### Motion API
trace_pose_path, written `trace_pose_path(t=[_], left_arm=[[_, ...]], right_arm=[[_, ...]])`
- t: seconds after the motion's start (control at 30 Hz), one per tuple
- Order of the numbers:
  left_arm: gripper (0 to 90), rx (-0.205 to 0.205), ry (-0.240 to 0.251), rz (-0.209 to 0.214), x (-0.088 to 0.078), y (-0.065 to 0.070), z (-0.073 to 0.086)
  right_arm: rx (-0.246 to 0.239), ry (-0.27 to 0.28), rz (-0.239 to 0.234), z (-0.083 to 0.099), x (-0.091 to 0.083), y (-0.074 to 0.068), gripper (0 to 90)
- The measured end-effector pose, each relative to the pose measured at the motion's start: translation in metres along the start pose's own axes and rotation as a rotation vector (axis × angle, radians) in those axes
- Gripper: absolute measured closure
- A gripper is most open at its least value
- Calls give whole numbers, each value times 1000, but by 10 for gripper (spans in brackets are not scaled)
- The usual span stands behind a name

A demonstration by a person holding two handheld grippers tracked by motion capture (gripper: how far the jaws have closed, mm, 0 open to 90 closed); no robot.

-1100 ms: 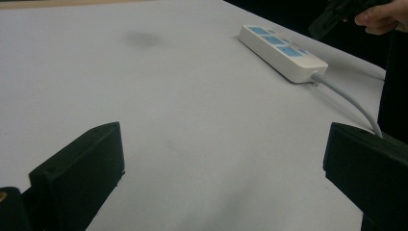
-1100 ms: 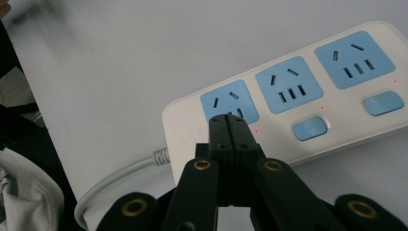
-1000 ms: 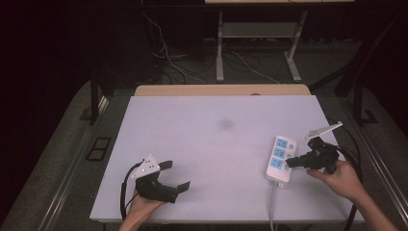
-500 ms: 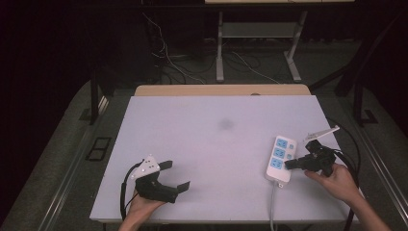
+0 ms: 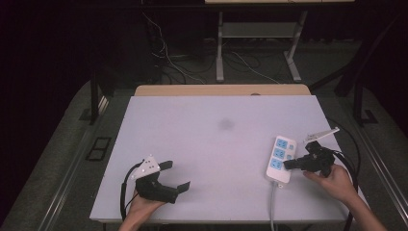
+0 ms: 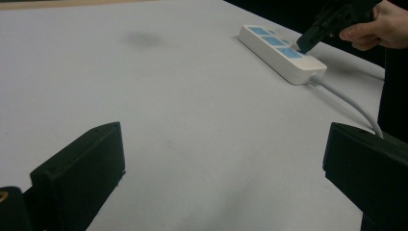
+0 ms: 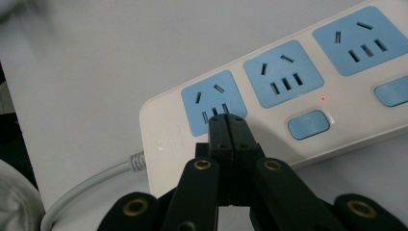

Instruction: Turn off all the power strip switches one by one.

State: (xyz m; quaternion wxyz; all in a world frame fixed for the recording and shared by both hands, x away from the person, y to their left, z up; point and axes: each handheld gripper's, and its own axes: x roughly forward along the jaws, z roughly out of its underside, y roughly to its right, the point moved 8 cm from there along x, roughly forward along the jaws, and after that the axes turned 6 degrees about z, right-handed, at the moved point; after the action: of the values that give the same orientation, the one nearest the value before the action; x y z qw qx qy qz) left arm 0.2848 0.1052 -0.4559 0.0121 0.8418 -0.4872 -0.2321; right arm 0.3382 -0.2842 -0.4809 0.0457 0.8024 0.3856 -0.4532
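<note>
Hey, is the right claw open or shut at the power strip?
Shut: the right claw has its jaws pressed together with nothing between them, tips at the end socket of the power strip.

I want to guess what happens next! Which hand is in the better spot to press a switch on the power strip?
The right. Its gripper, jaws shut, already sits over the power strip beside a blue switch. The left gripper rests open, far across the table.

Power strip's cable (image 5: 272, 207) cut off below
</note>
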Motion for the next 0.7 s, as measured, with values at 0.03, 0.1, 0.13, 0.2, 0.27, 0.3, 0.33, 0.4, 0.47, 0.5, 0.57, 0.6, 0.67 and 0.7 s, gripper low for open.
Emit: trace_pose_path(t=[0.03,0.1,0.13,0.2,0.27,0.3,0.33,0.4,0.47,0.5,0.57,0.6,0.67,0.7], left_arm=[[0,0,0,0,0,0,0],[0,-2,0,0,0,0,0],[0,0,-2,0,0,0,0],[0,1,-4,1,0,0,0],[0,0,-5,1,1,0,0],[0,-2,-5,2,1,1,0],[0,0,-5,2,1,1,0],[0,1,-4,4,1,2,0],[0,1,-6,3,1,1,1],[0,-1,-6,3,1,1,1],[0,-1,-6,2,1,0,1],[0,-1,-6,2,1,0,1],[0,0,-6,2,1,0,1],[0,1,-6,2,0,0,1]], right_arm=[[6,6,-7,1,0,0,900],[12,17,-14,1,0,1,900],[12,26,-18,2,0,1,900],[12,41,-13,3,0,0,900],[14,42,-6,4,0,0,900],[12,39,-4,4,1,0,900],[6,44,1,4,1,0,900],[-3,51,12,5,1,-1,900],[-3,55,14,5,1,-1,900],[-3,61,11,5,1,-1,900],[3,66,5,6,0,0,900],[4,67,5,6,0,0,900],[-13,63,23,5,0,-1,900],[-13,63,23,5,0,-1,900]])
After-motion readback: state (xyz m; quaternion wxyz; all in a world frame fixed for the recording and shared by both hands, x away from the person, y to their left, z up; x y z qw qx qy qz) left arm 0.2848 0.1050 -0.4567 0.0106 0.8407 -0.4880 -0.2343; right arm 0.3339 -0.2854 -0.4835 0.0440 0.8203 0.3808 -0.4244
